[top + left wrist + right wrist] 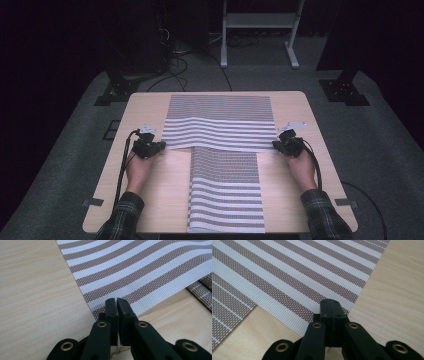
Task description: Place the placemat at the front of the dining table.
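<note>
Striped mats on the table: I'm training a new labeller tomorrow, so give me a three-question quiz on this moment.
1. True or false: the wide striped mat lies partly over the narrow striped mat.
2. Which part of the wide mat does the left gripper pinch? A) far edge B) near corner C) middle
3. Fill in: the right gripper has its jaws ____ on the wide mat's near corner.

Key: 1 true; 2 B; 3 shut.
</note>
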